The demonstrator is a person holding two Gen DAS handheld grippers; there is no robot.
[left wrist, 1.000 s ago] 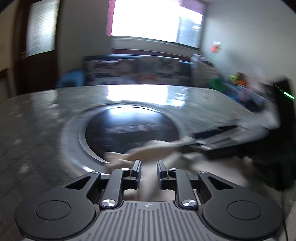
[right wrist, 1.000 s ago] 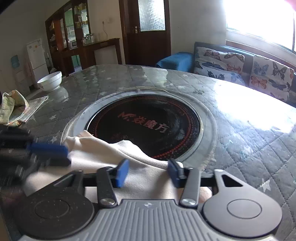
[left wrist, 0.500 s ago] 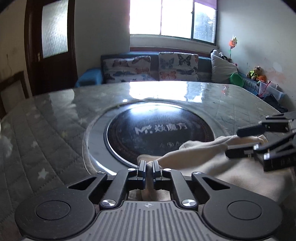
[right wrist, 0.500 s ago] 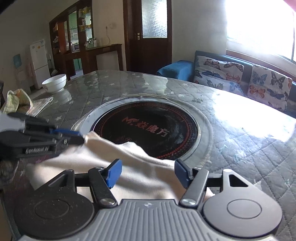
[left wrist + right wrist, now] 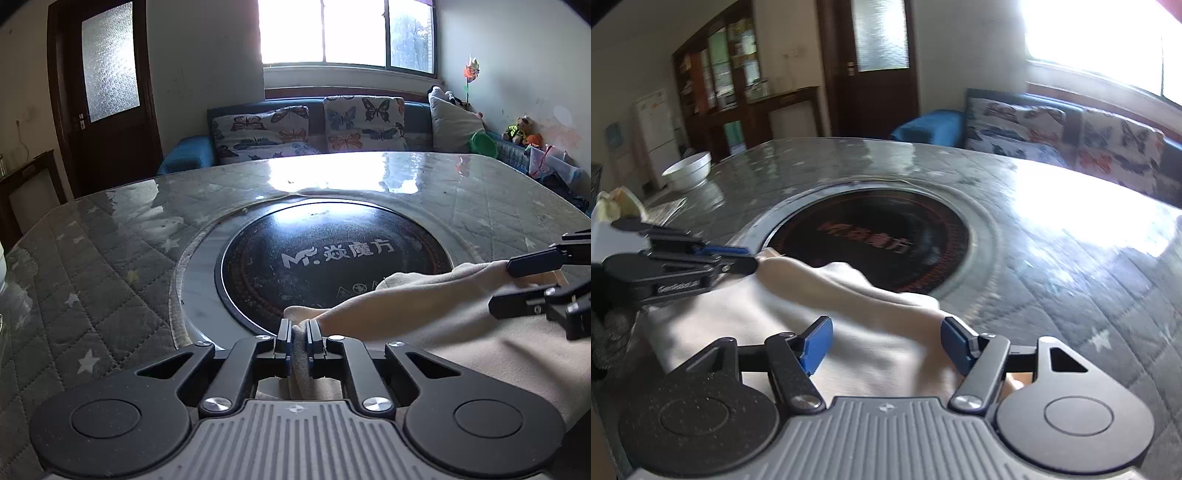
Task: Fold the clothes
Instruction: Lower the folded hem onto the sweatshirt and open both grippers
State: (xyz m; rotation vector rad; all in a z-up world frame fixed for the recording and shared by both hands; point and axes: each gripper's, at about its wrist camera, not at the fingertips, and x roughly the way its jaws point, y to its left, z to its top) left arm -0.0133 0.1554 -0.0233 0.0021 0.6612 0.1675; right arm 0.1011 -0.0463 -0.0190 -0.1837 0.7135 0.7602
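Cream soft cloth garment (image 5: 424, 306) lay by round black glass cooktop (image 5: 332, 258), left gripper (image 5: 298, 334) pinched its fold, right gripper (image 5: 886, 341) closing, jaws apart over the cloth.

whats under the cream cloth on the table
The cream cloth covers part of the black round cooktop and its metal ring, plus quilted table cover. Anything else beneath is hidden.

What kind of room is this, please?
Probably a home living and dining room: a sofa with butterfly cushions under a window, a dining table with a built-in round cooktop, and a fridge beyond.
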